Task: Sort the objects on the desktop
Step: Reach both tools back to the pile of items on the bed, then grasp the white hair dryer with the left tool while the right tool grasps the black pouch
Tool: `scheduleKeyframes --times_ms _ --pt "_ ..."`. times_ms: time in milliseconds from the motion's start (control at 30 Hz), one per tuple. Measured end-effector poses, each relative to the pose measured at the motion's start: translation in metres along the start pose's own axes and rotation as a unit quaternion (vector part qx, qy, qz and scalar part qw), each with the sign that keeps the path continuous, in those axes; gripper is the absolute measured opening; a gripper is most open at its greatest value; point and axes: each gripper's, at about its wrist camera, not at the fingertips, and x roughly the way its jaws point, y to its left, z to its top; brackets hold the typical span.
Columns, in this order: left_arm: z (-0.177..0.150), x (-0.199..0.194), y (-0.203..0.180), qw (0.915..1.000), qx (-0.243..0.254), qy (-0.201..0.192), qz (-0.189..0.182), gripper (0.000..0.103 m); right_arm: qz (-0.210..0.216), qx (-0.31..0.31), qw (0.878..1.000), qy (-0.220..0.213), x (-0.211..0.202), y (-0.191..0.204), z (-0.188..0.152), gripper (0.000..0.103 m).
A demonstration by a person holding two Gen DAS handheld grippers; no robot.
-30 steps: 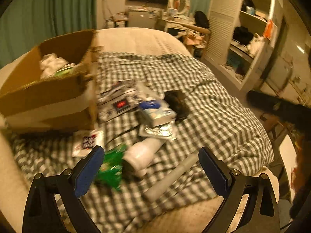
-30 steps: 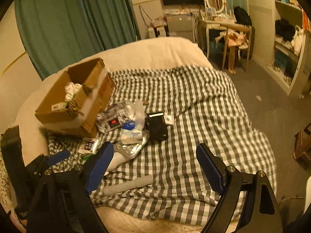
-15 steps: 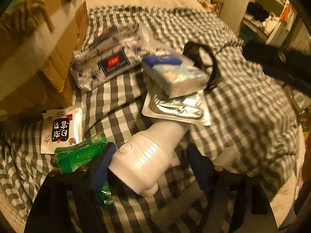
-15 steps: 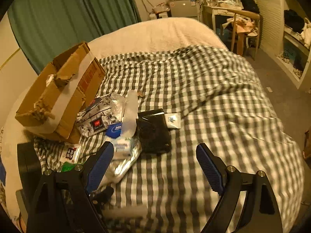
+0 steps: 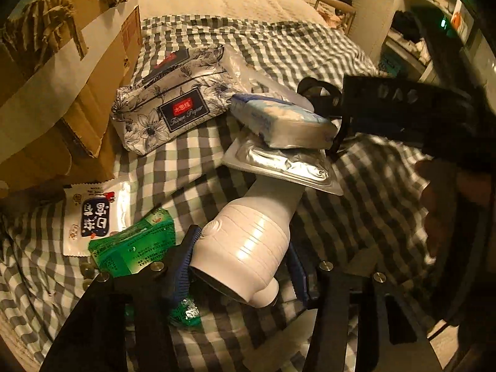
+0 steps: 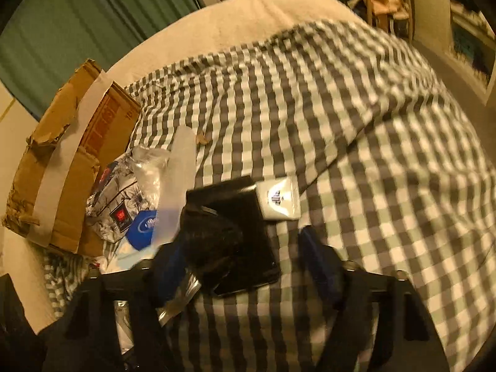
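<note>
The light was dim and warm, tinting both views amber. Glare streaked the white bottle (image 5: 248, 241) and the foil pack (image 5: 282, 162). The left gripper (image 5: 241, 266) cast deep shadow over the checked blanket (image 5: 192, 161) beneath it. The right view was motion-blurred, smearing the blanket's checks and the right gripper (image 6: 245, 266). Fisheye distortion bent both pictures, with black vignetting at the corners.
</note>
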Motion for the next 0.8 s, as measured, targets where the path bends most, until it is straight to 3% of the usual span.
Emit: scheduleKeyframes --times_ms 133,233,300,467,567,633,700,800 --pt "0.002 -0.006 0.004 0.9987 -0.022 -0.009 -0.044 0.052 -0.019 -0.011 1.0 -0.021 -0.024 0.005 -0.006 0.046" --pt "0.001 -0.01 0.002 0.9983 -0.023 -0.012 -0.052 0.052 -0.031 -0.017 0.999 -0.037 -0.049 0.003 -0.008 0.044" --pt "0.002 -0.013 0.001 0.9981 -0.025 -0.015 -0.055 0.052 -0.044 -0.022 0.998 -0.041 -0.061 0.002 -0.008 0.025" --pt "0.002 -0.024 -0.002 0.9971 -0.025 -0.026 -0.068 0.052 -0.052 -0.031 0.997 -0.037 -0.089 -0.001 -0.014 0.012" --pt "0.0 -0.027 -0.007 0.9981 -0.013 -0.027 -0.053 0.052 -0.055 -0.038 0.997 -0.032 -0.102 0.002 -0.024 0.012" --pt "0.0 -0.025 -0.008 0.9984 -0.013 -0.016 -0.053 0.052 -0.054 -0.034 0.997 -0.03 -0.109 0.002 -0.03 0.017" --pt "-0.003 -0.027 -0.008 0.9986 -0.019 -0.01 -0.049 0.052 -0.041 -0.036 0.998 -0.034 -0.115 0.006 -0.039 0.053" --pt "-0.005 -0.032 -0.002 0.9985 -0.034 -0.015 -0.041 0.052 -0.034 -0.049 0.998 -0.031 -0.115 0.015 -0.051 0.058"
